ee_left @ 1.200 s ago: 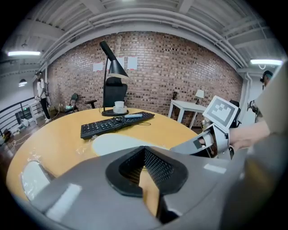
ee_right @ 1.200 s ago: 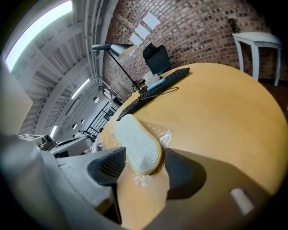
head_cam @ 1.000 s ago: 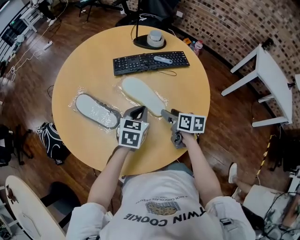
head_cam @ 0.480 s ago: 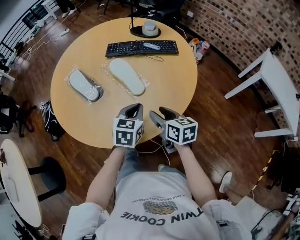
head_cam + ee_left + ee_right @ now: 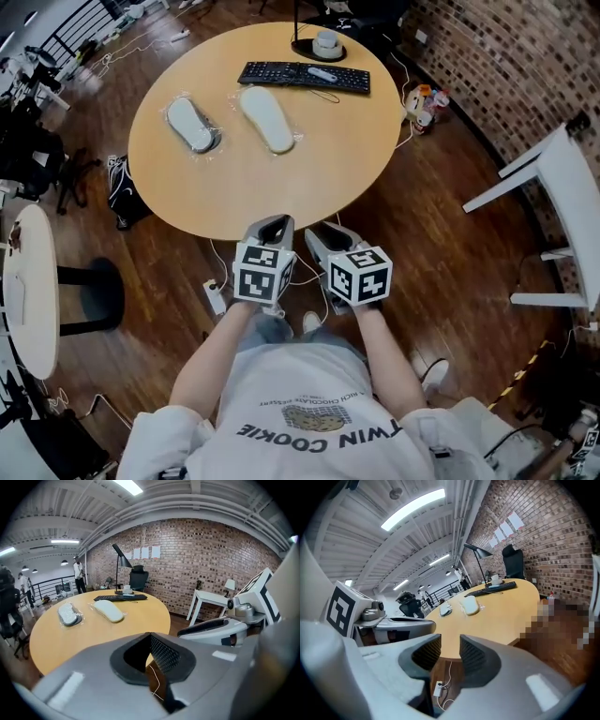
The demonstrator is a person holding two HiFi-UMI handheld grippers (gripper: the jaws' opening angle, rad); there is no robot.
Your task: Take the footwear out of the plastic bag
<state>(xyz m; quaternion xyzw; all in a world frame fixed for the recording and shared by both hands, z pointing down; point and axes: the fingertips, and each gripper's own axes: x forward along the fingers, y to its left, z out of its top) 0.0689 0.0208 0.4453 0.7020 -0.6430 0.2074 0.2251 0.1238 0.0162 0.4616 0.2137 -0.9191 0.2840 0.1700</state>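
Observation:
Two slippers lie on the far side of the round wooden table. The grey one is wrapped in a clear plastic bag, and the pale one rests on clear plastic beside it. Both also show in the left gripper view, grey slipper and pale slipper. My left gripper hangs over the floor short of the table's near edge, its tips together and empty. My right gripper is beside it, open; its jaws have just been closing with nothing between them.
A black keyboard and a lamp base sit at the table's far edge. A power strip and cables lie on the wooden floor under my grippers. A white table stands right, a round white one left.
Both grippers have drawn back from the slippers, off the table and over the floor near my body. The right jaws have narrowed. The slippers have not moved.

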